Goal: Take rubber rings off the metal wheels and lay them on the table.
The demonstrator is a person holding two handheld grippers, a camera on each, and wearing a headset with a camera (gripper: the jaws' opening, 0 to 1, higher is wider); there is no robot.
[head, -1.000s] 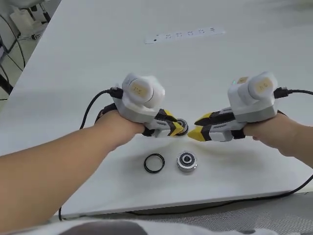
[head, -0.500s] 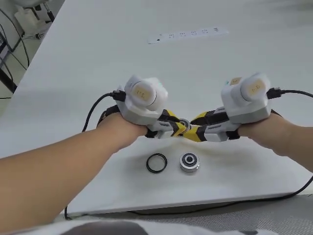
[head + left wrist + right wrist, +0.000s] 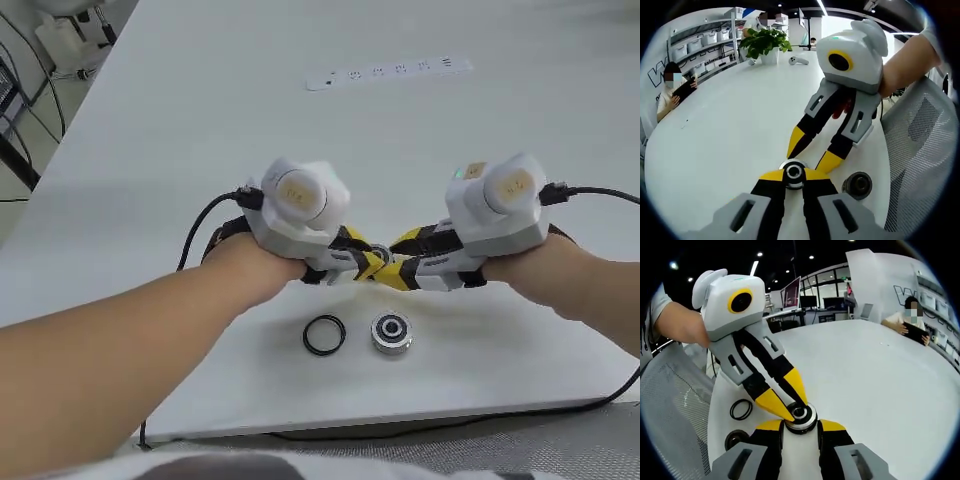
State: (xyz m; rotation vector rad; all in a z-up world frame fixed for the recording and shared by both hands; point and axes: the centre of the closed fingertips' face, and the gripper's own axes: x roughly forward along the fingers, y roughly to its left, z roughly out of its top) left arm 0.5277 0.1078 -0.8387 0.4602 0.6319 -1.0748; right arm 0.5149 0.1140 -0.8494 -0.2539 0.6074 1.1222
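**Two grippers meet over one wheel.** The left gripper (image 3: 793, 176) has its yellow-tipped jaws pinched on a small silver metal wheel (image 3: 800, 419), whose rim carries a black rubber band. It holds the wheel over the white table (image 3: 250, 130).

The right gripper (image 3: 811, 152) faces it tip to tip, its jaws parted in a narrow V with one yellow tip on each side of the same wheel. Whether those tips press on the rim cannot be told. A person's hands grip both tools, forearms reaching in from the near edge.

On the tabletop below the tips, nearer the person, a loose black rubber ring (image 3: 324, 335) lies flat. A second metal wheel (image 3: 391, 332) sits just beside it on the right, close but not touching.

A black cable (image 3: 200, 225) trails from the left gripper across the table and off its near edge, and another runs away from the right gripper. A long white power strip (image 3: 390, 70) lies well apart on the far side of the table.

Farther out, the left gripper view takes in a green potted plant (image 3: 765, 42) at the table's far end. It also shows a seated person (image 3: 675, 90) at the table's edge, wall shelves with bins (image 3: 700, 45) and a grey mesh chair back (image 3: 920, 150).
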